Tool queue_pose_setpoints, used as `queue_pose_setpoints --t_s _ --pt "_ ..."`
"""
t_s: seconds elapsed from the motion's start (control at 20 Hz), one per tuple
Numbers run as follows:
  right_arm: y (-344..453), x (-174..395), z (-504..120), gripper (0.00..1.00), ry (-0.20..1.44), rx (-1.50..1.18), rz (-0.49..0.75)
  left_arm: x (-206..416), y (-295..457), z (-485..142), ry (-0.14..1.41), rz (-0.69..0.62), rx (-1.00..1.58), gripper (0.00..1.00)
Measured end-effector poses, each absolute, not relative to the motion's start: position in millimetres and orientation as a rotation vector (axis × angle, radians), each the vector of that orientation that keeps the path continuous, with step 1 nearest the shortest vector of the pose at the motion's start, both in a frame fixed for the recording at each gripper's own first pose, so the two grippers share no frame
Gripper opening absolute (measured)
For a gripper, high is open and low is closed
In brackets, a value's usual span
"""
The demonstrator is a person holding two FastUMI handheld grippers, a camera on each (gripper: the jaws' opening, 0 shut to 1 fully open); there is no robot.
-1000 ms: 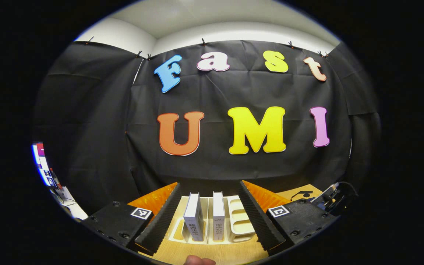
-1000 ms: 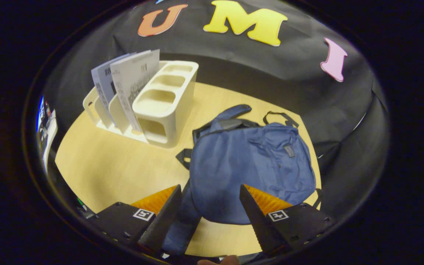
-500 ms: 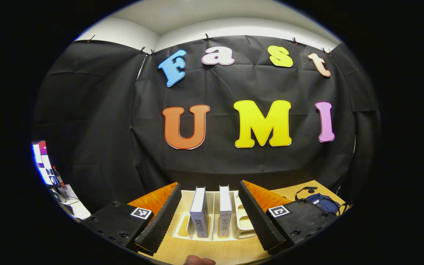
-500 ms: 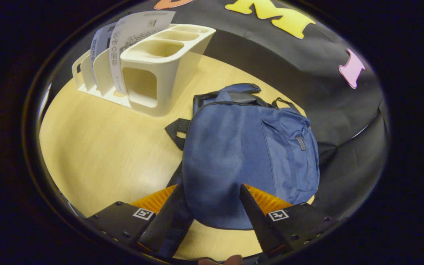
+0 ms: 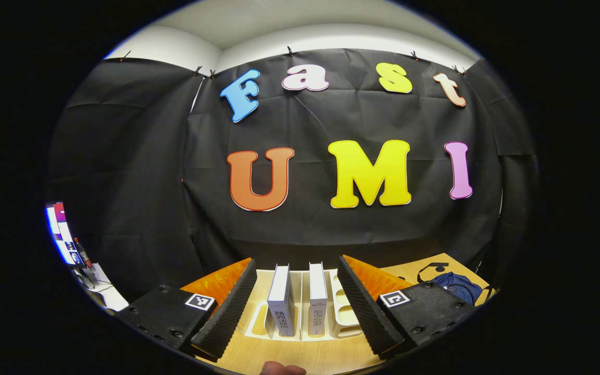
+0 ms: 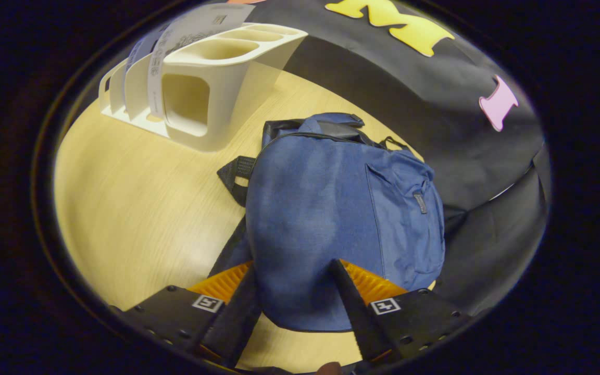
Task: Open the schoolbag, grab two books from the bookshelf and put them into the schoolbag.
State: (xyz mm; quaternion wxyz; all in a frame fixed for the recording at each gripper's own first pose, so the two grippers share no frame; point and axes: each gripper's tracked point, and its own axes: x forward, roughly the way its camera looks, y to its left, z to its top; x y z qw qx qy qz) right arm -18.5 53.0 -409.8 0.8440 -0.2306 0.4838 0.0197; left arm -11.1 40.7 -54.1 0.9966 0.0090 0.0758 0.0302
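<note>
The blue schoolbag [image 6: 331, 203] lies flat and zipped on the wooden table [image 6: 123, 198]. My right gripper [image 6: 292, 268] is open just over the bag's near end, a finger on either side of it; whether it touches the cloth is unclear. The cream bookshelf [image 6: 216, 104] stands at the far left with two pale books [image 6: 175, 47] upright in its slots. In the left gripper view the same two books [image 5: 280, 302] [image 5: 317, 299] stand spine-on in the bookshelf [image 5: 344, 312], straight ahead between the fingers of my open left gripper [image 5: 296, 263], still some way off. The schoolbag [image 5: 456, 286] shows at the far right.
Black straps [image 6: 235, 174] stick out from the bag's left side toward the shelf. The black cloth wall closes the table at the back and right. A lit screen [image 5: 60, 229] and clutter sit beyond the table's left side.
My right gripper has come forward and down over the schoolbag, which now looms larger between its fingers. The left gripper has barely shifted and still faces the books.
</note>
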Motion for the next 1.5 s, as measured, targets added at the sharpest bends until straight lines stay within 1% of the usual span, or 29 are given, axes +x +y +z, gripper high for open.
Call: queue_pose_setpoints --t_s 0.05,0.1,0.15,0.2,0.25,0.3,0.35,0.45,0.5,0.6,0.9,1.1,1.5 --pt "51.9 -19.8 -410.0 0.87 1.035 -0.447 0.047 -12.4 40.0 -54.6 0.154 0.062 0.011 0.99" --pt "55.1 -22.5 -407.4 0.7 1.05 -0.416 0.064 -12.6 40.3 -54.7 0.156 0.064 0.006 0.99" --pt "56.2 -23.1 -407.1 0.68 1.058 -0.4 0.075 -13.0 41.1 -55.7 0.157 0.068 0.003 0.99" --pt "57.1 -23.0 -404.5 0.47 1.061 -0.393 0.085 -12.7 42.1 -56.2 0.159 0.07 0.0 0.99" --pt "51.8 -20.5 -398.7 0.37 1.044 -0.414 0.072 -13.4 42.6 -56.5 0.161 0.074 -0.001 0.99" --pt "53.1 -17.9 -392.1 0.13 1.03 -0.413 0.079 -13.1 43.2 -57.4 0.162 0.077 -0.003 0.99" --pt "51.9 -17.0 -391.9 0.04 1.027 -0.406 0.087 -14.2 43.3 -56.6 0.161 0.077 -0.008 0.99" --pt "50.8 -15.4 -389.0 0.03 1.038 -0.356 0.1 -14.5 42.4 -59.9 0.167 0.078 -0.018 0.99" --pt "49.0 -16.2 -386.2 0.0 1.052 -0.339 0.108 -14.2 43.2 -60.3 0.17 0.079 -0.022 0.99" --pt "47.1 -14.3 -375.7 0.0 1.048 -0.301 0.119 -14.1 44.4 -63.5 0.177 0.085 -0.026 0.99" --pt "34.2 -5.6 -316.5 0.0 0.962 -0.257 0.125 -5.2 45.6 -71.1 0.207 0.085 -0.033 0.99" --pt "4.9 6.3 -269.1 0.0 0.899 -0.263 0.118 1.0 40.4 -75.4 0.223 0.071 -0.023 0.99" --pt "-70.2 41.7 -208.2 0.0 0.819 -0.341 0.079 19.5 39.9 -90.4 0.302 0.069 -0.017 0.99"
